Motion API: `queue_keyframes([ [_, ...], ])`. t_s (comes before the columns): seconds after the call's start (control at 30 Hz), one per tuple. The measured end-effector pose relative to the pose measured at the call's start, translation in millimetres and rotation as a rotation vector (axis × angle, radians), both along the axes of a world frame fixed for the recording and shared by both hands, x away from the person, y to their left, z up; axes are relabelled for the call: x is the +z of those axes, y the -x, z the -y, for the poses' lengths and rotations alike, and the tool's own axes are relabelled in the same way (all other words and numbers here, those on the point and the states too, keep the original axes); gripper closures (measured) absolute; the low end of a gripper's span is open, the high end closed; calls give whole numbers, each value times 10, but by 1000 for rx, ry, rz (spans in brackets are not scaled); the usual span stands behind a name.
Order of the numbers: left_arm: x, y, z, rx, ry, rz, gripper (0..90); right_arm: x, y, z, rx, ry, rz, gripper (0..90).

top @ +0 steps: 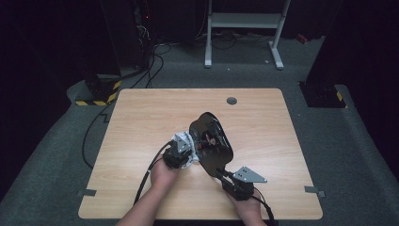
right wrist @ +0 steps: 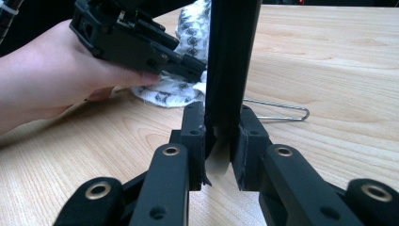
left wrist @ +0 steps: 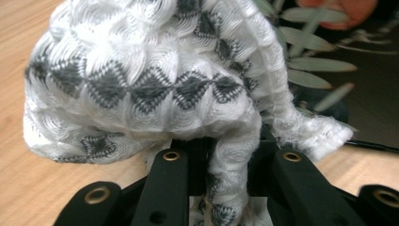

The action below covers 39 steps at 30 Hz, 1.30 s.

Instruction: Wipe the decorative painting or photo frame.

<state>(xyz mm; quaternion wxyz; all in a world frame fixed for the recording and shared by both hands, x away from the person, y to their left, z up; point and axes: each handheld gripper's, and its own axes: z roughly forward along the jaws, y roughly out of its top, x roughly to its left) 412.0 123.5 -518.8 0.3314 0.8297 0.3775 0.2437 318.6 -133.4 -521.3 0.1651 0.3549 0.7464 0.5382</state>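
The black tray [top: 212, 141] serves as the landmark: a glossy, rounded, oblong piece of hard black material with a leaf-and-flower print on its inner face, tipped up on edge near the middle of the pale wood-grain counter [top: 141, 108]. In the high view its long axis runs from the near right, where the right gripper [top: 225, 175] has it, up and away toward the far left, printed face turned toward the left hand. The right gripper view looks along the tray's thin edge [right wrist: 234, 66], a straight dark band standing upright between the two black jaws, which are closed tight on its rim. Just left of the tray, touching its printed face, lies the cloth [top: 184, 143], a soft bunched white knit with a wavy ribbed texture and rows of grey diamonds. The left gripper [left wrist: 228, 155] is closed on a hanging fold of the cloth, the strand pinched between its jaws. The left gripper view gives the cloth's weave and the pale leaves of the tray's print [left wrist: 310, 56] behind it, which the high view renders as a small blur. The right gripper view adds a thin bent wire [right wrist: 277, 110] lying flat on the counter just right of the tray's edge.
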Motion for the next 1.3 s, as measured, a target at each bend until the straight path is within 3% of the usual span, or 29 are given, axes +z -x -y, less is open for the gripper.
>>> queue_keyframes([
  [0.13,40,98,47,-29,11,4,755,0,3,3,-1,0,-2,781],
  [0.27,79,302,172,-111,21,20,757,1,8,-2,-2,5,3,782],
  [0.43,94,568,370,-208,0,50,757,1,6,-1,-3,3,1,783],
  [0.57,132,598,397,-236,7,50,756,1,3,4,-3,0,-2,784],
  [0.77,172,430,261,-171,44,65,758,1,-1,5,-3,-2,-3,784],
  [0.97,163,153,100,-66,36,64,758,1,0,2,-2,0,1,779],
  [1.1,189,48,18,-13,51,71,757,1,0,2,-3,0,1,779],
  [1.2,267,81,7,-14,76,86,757,0,-1,5,-2,-1,-1,783],
  [1.3,363,196,60,-59,90,109,758,0,5,2,0,2,0,784],
])
